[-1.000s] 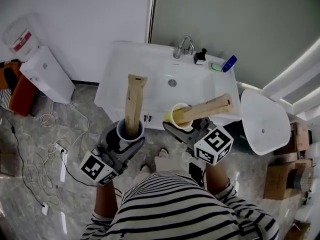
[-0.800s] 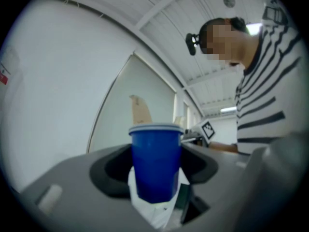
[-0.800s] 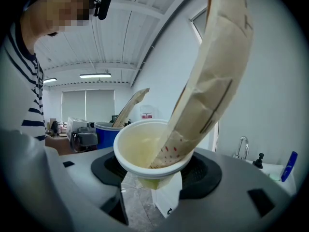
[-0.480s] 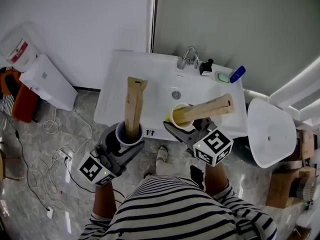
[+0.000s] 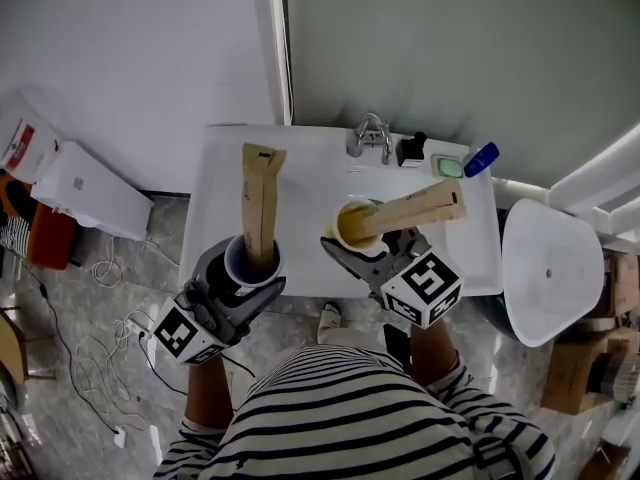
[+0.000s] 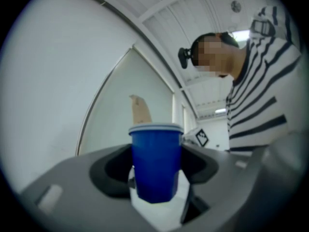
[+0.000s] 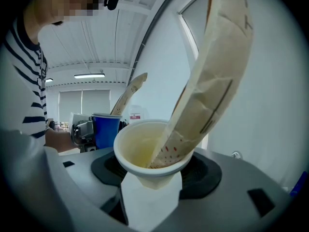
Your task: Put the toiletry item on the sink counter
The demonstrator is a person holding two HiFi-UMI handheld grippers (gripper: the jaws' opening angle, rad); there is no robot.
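My left gripper is shut on a blue cup with a tall tan paper packet standing upright in it. The left gripper view shows that blue cup clamped between the jaws of the left gripper. My right gripper is shut on a pale yellow cup whose tan packet leans to the right. In the right gripper view the yellow cup sits in the right gripper. Both cups hang over the front part of the white sink counter.
At the counter's back stand a chrome faucet, a black pump bottle, a green soap dish and a blue bottle. A white round stool is at the right. A white box and cables lie on the floor at the left.
Both grippers have moved forward with their cups, from in front of the counter's edge to above its front part. The whole view has shifted toward the sink.
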